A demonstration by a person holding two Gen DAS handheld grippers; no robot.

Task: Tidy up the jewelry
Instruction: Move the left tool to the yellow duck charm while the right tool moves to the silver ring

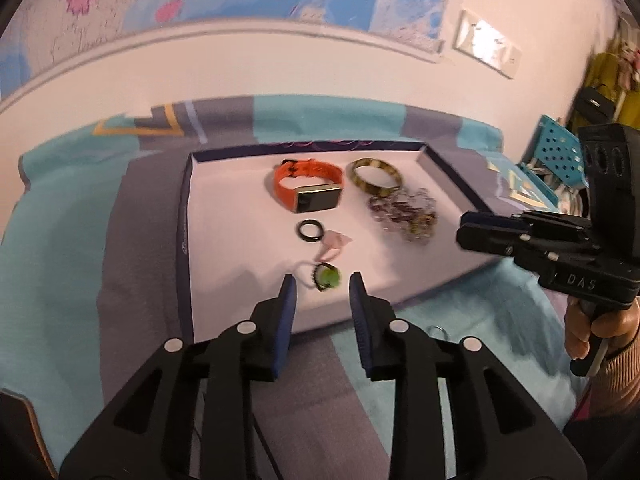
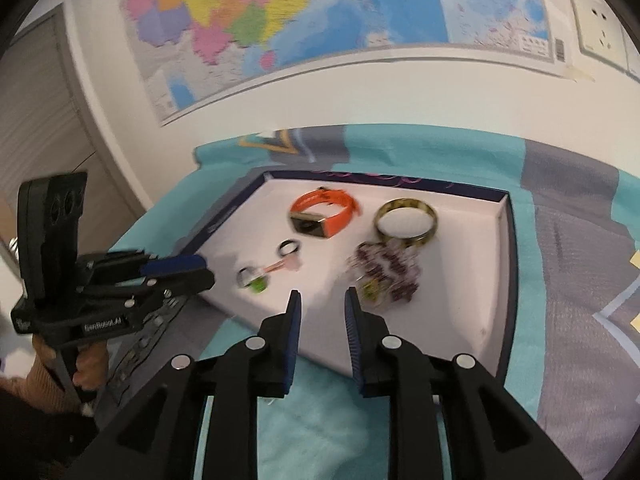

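Both tools stood released, nothing between their fingers: the left tool (image 1: 322, 280) before the green-stoned ring (image 1: 326, 276), the right tool (image 2: 322, 296) beside the beaded chain (image 2: 384, 270). All jewelry lay inside the white tray (image 2: 460, 312). Only the right view showed a door (image 2: 44, 120).

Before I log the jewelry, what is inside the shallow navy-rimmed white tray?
An orange-strapped watch, a mottled yellow bangle, a black ring, a green-stoned ring and a tangled beaded chain. Anything beneath the chain is hidden.
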